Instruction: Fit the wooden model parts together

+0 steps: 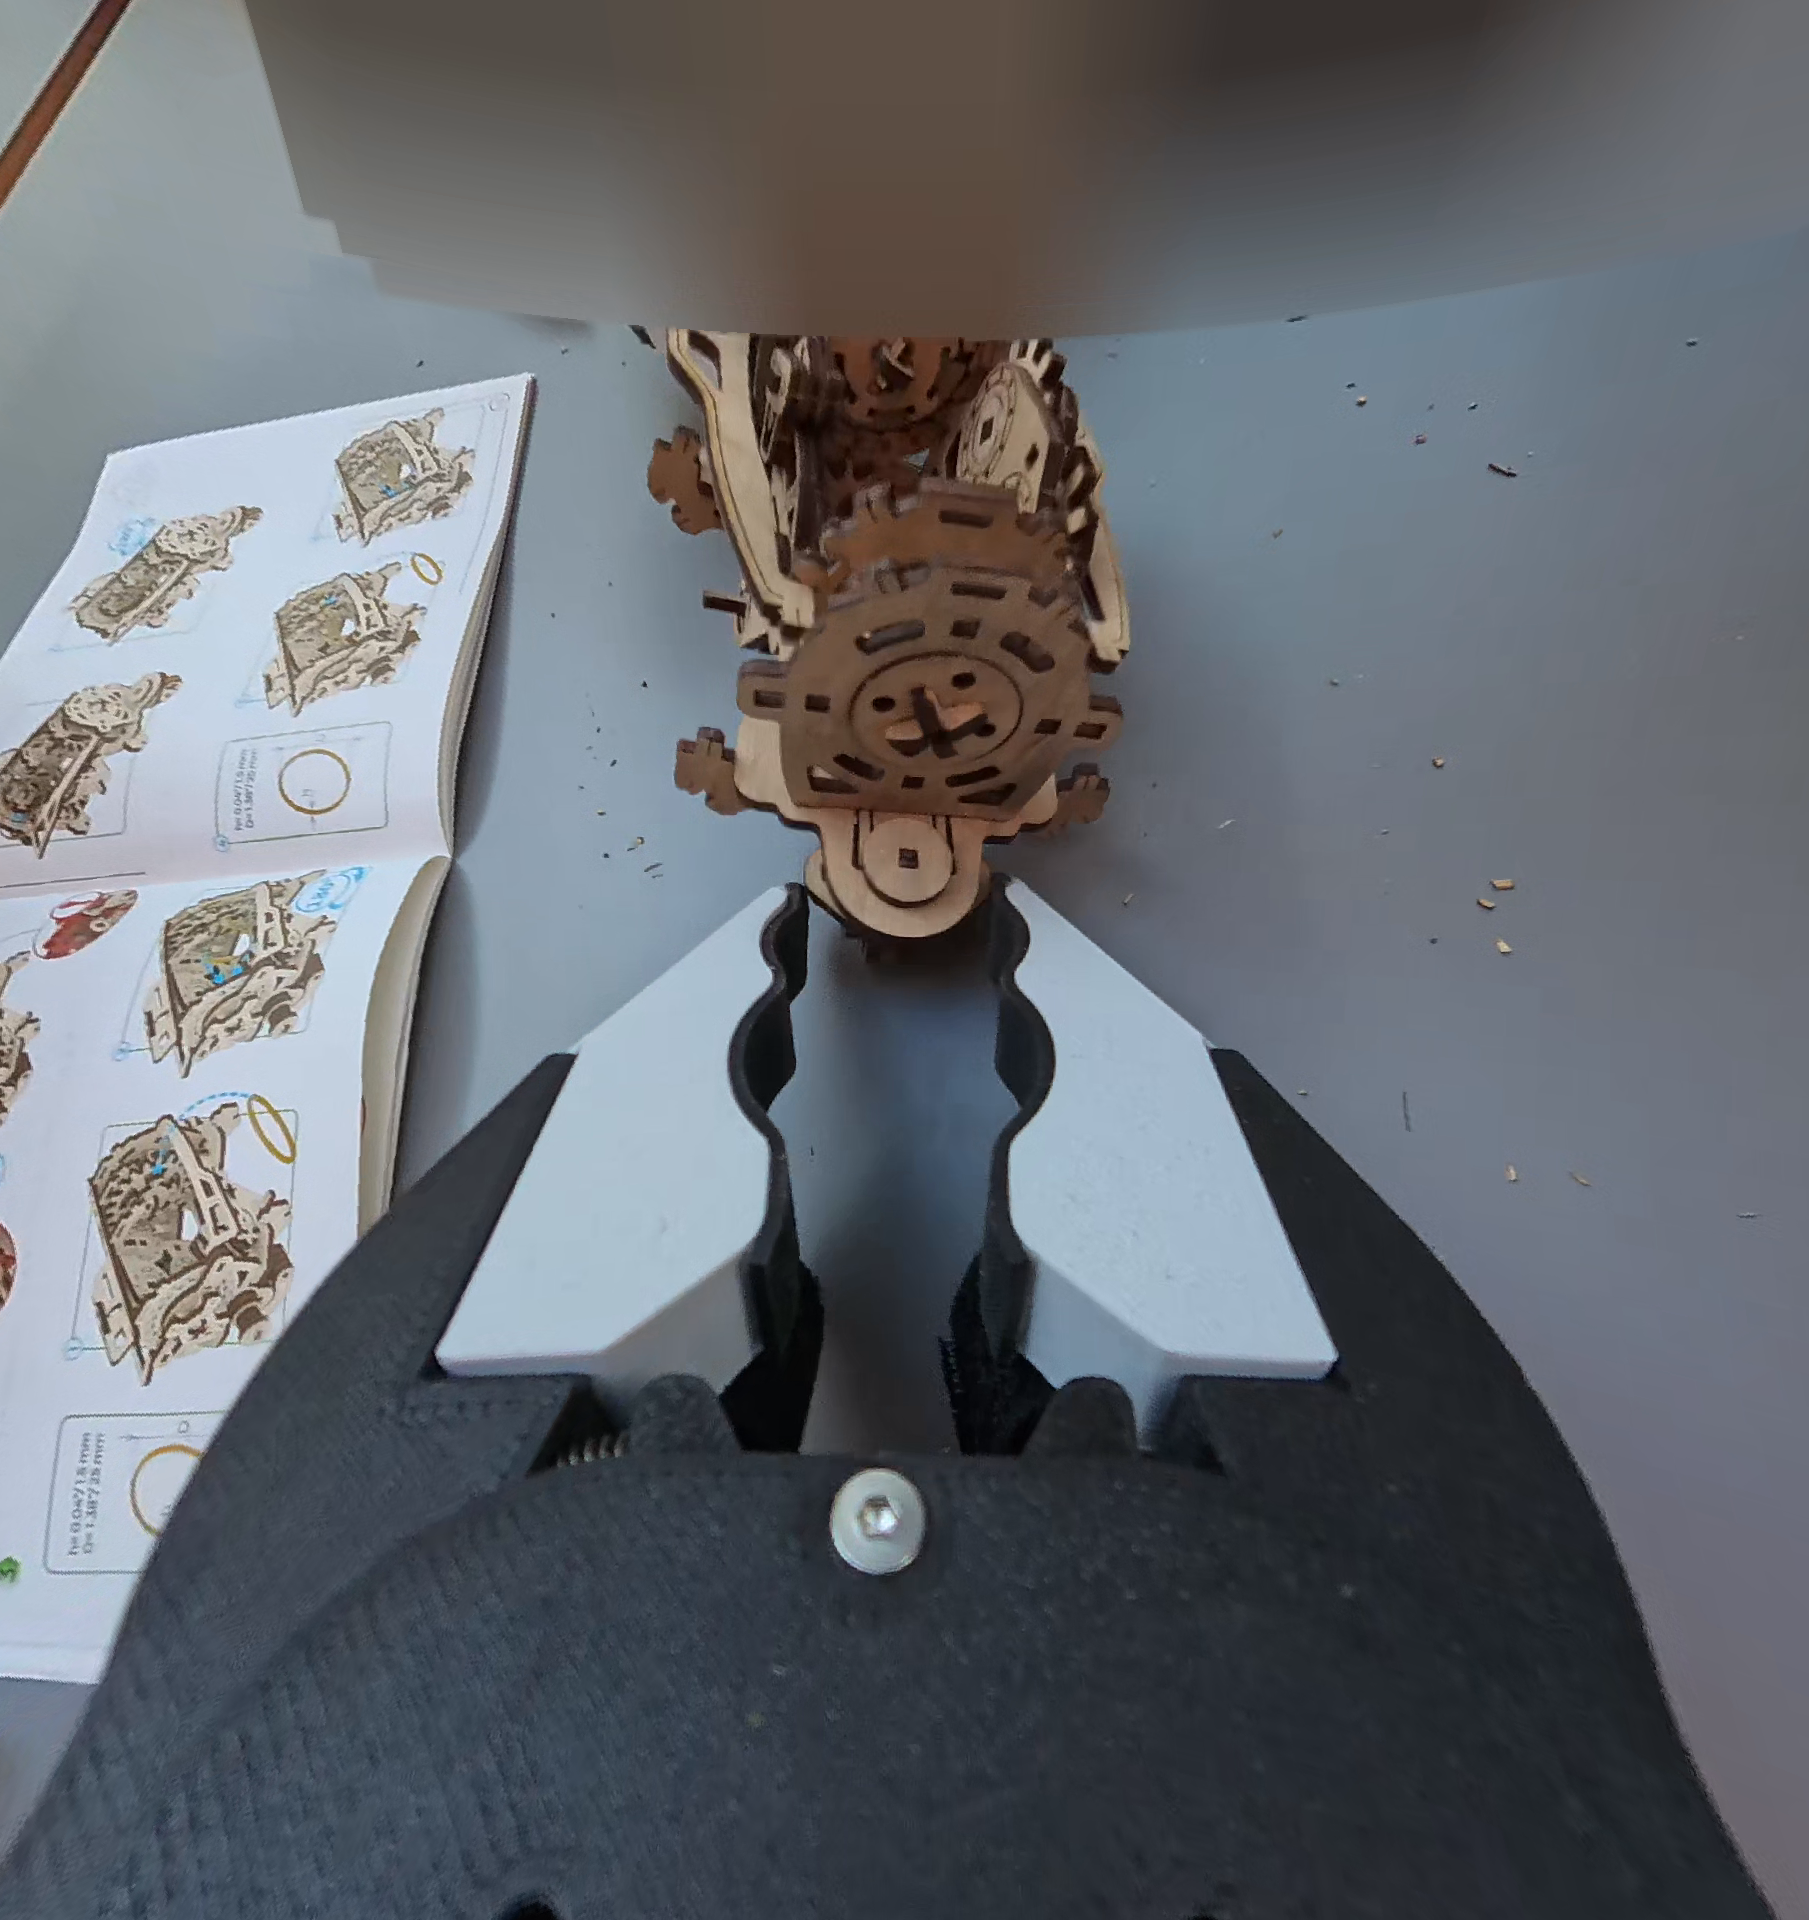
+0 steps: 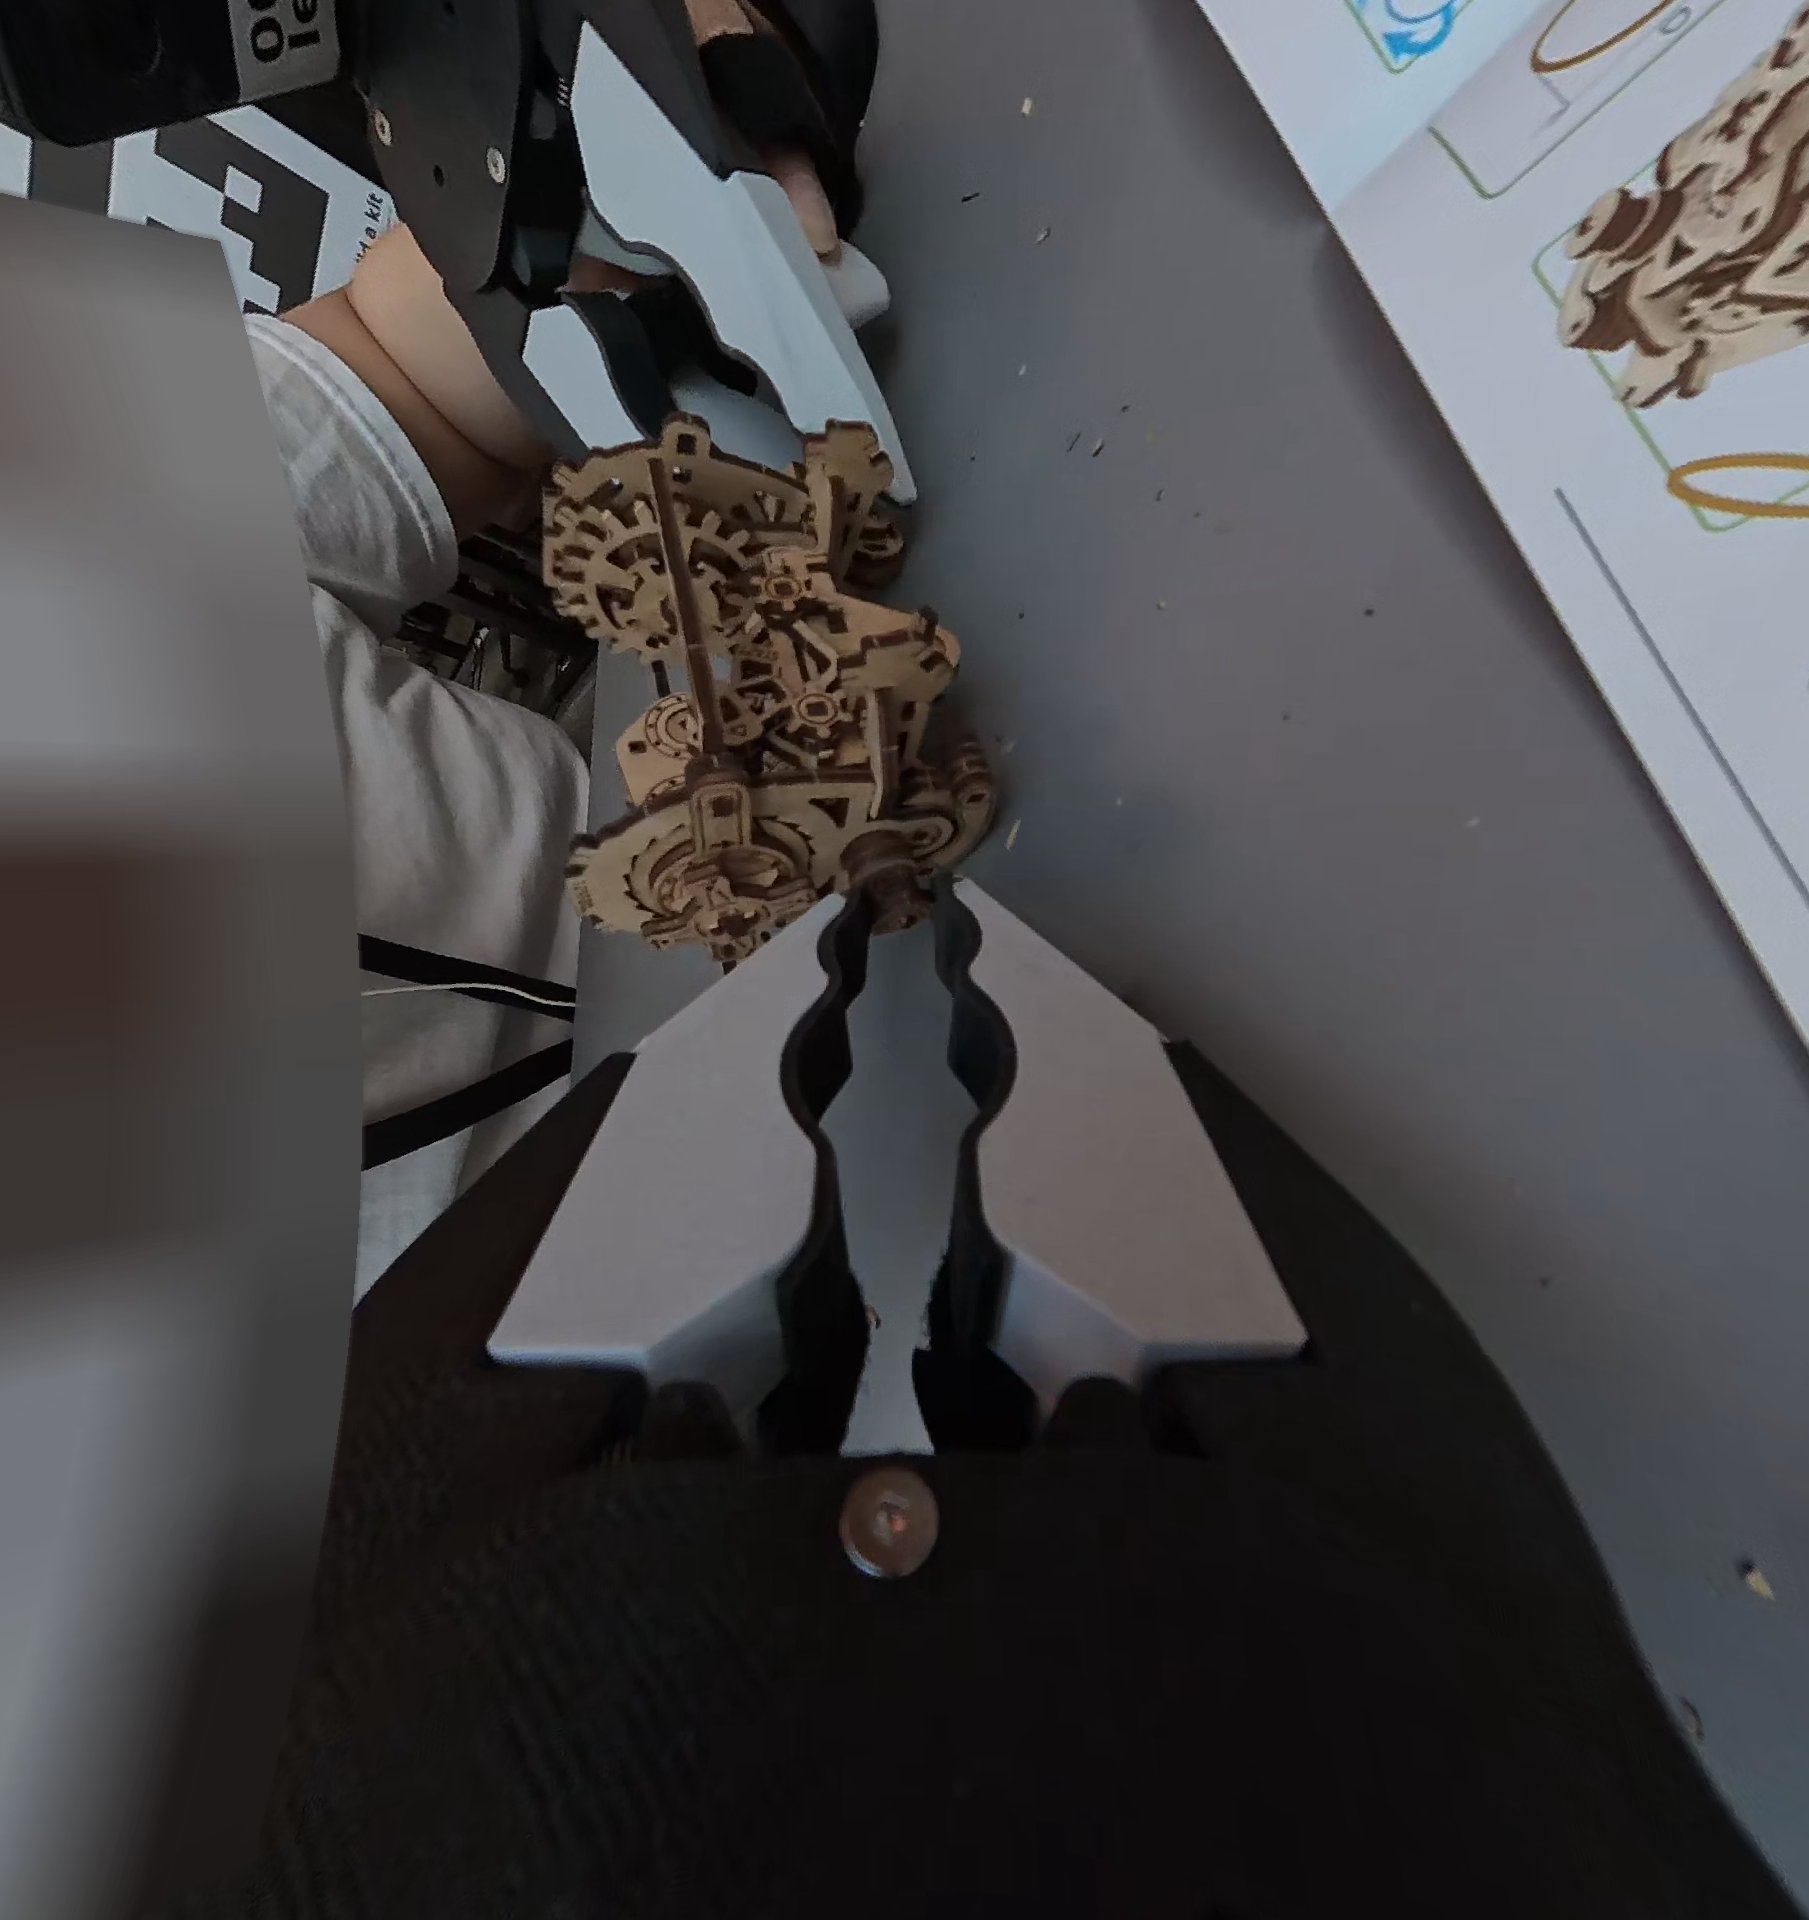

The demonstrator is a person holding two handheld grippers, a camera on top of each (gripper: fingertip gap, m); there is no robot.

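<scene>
On the grey table [image 1: 1451, 727], with a booklet [image 1: 235, 727] at nine o'clock, both the left gripper [image 1: 900, 899] and right gripper [image 2: 900, 899] pinch opposite ends of the wooden model [image 1: 921, 686], held at twelve o'clock.

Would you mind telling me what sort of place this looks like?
Probably a hobby or craft desk: a plain grey tabletop strewn with wood crumbs, an open illustrated instruction booklet, and a half-built laser-cut wooden gear model.
</scene>
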